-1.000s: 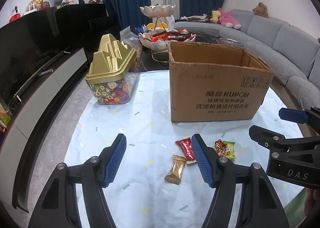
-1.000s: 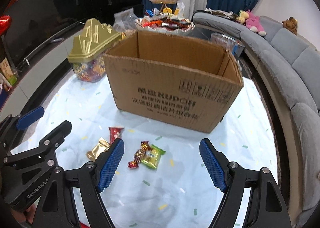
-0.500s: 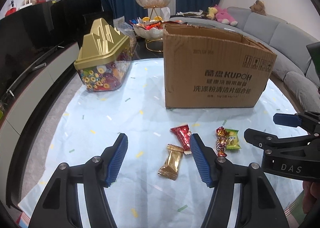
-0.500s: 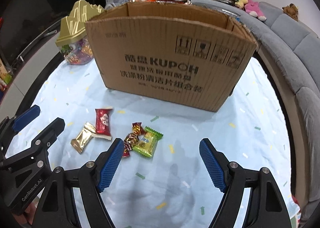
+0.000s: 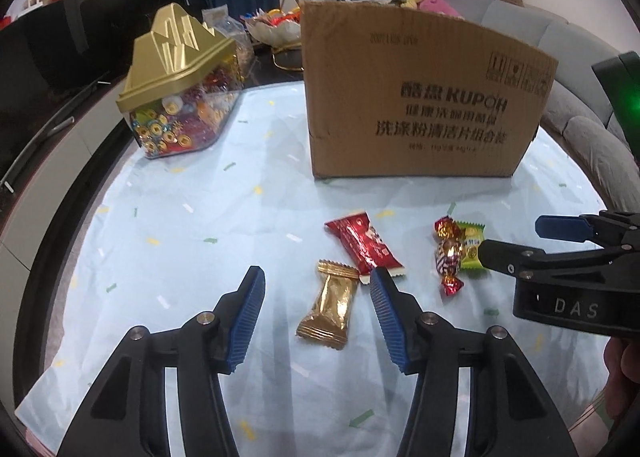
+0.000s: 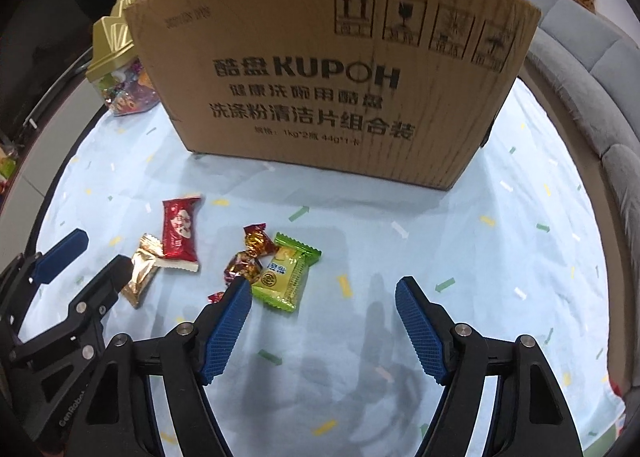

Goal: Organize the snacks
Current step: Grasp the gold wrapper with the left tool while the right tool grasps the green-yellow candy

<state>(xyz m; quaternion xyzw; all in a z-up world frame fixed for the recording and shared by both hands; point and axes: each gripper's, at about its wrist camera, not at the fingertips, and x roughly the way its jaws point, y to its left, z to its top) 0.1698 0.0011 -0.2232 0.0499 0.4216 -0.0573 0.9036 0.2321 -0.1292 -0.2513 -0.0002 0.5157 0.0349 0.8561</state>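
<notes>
Left gripper (image 5: 316, 295) is closing around the gold foil-wrapped snack (image 5: 330, 307), pads not yet touching. Right gripper (image 6: 322, 307), also narrowing, holds nothing; the green wrapped snack (image 6: 286, 273) lies just ahead by its left pad. Both sit before the brown cardboard box (image 6: 332, 73), the likely drop target. Only the left view shows the gold-lidded clear candy jar (image 5: 180, 85) in full.

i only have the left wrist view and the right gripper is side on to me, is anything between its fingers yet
Observer: The right gripper's jaws are closing on nothing so far. The green square snack packet lies just inside one pad, and the rest of the gap is pale blue cloth.
Operator: and the twisted red and gold foil candy
Observer: The twisted red and gold foil candy sits outside the gap. That same finger covers its lower part; I cannot tell if they touch.
</notes>
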